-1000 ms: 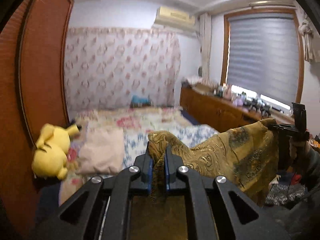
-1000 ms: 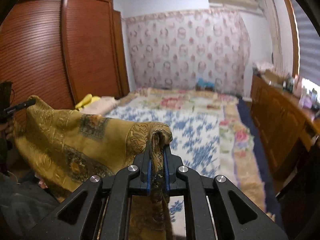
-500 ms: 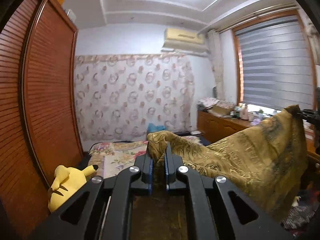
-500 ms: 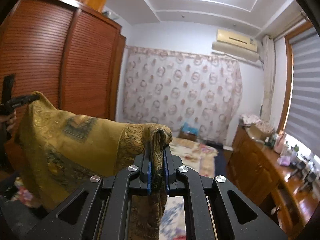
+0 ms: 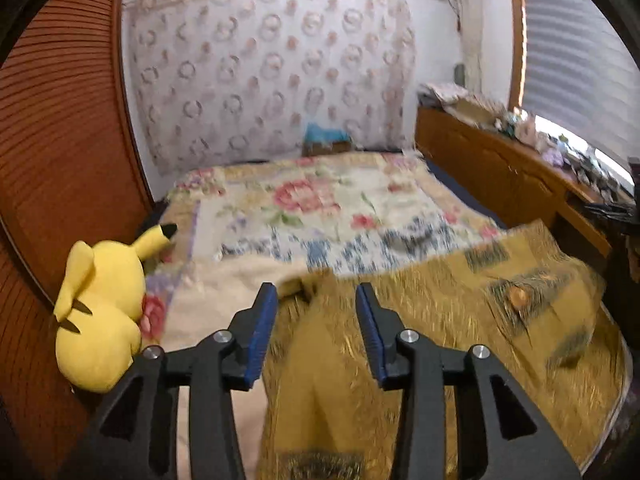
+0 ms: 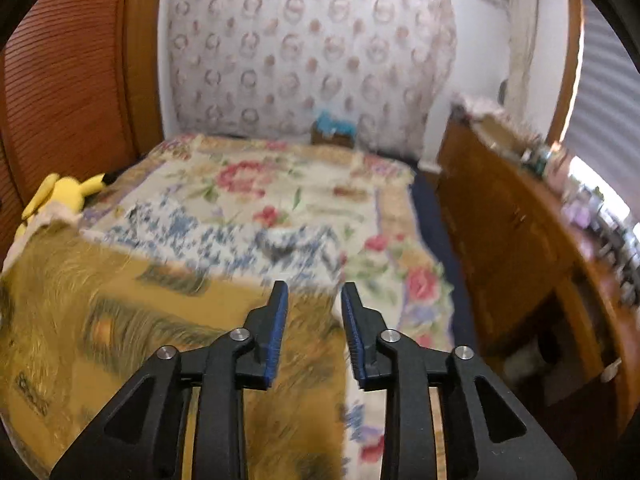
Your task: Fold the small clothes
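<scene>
Gold cloth (image 5: 460,320) lies spread on the bed (image 5: 320,208), both grippers' jaws just opened, pads clear of it.

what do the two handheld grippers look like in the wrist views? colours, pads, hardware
Both look identical. The left gripper and right gripper are matte black plastic with angular linkage arms and triangular cut-outs. Each finger carries a blue ribbed pad on its inner face. Round silver screw heads sit at the pivots. No cables, markings or sleeves show.
</scene>
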